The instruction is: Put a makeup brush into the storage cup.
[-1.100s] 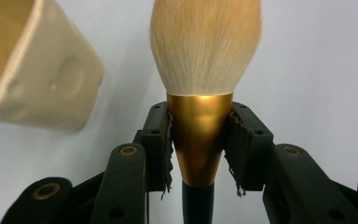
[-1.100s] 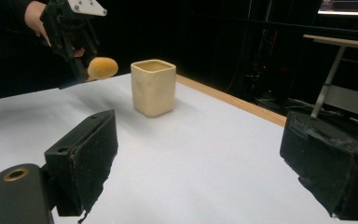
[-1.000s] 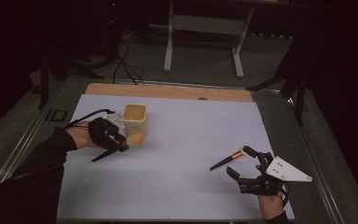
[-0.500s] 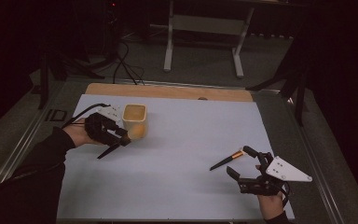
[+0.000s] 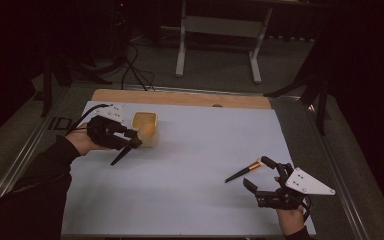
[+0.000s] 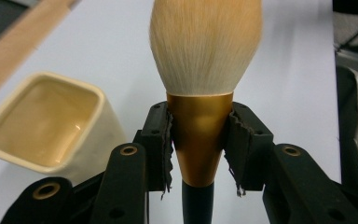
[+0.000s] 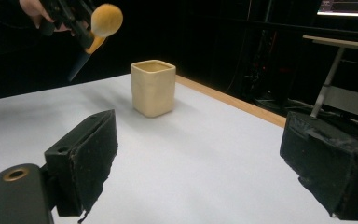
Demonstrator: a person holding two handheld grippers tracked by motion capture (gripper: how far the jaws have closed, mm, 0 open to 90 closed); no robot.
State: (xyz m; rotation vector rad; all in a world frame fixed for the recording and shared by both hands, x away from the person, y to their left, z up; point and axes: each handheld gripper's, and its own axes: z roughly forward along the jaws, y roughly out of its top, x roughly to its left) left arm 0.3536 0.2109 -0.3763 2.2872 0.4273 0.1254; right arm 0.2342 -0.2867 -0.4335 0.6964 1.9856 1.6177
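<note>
Since the earlier frames the left hand-held gripper (image 5: pixel 132 141) has carried the big brush (image 5: pixel 139 135) up and toward the cup (image 5: pixel 145 128), so the brush head now sits at the cup's near side in the high view, lifted off the table (image 5: pixel 190 165). Jaws are clamped on the brush's gold ferrule (image 6: pixel 199 135), just below the pale bristles (image 6: pixel 205 44); black handle hangs down between them. Cup is cream, square-sided, upright and open at the top, standing near the far left of the table. Right hand-held gripper (image 5: pixel 262 175) rests low at the near right, jaws spread wide with nothing between them. A small brush (image 5: pixel 243 171) lies flat on the table just left of it, gold band toward the gripper.
</note>
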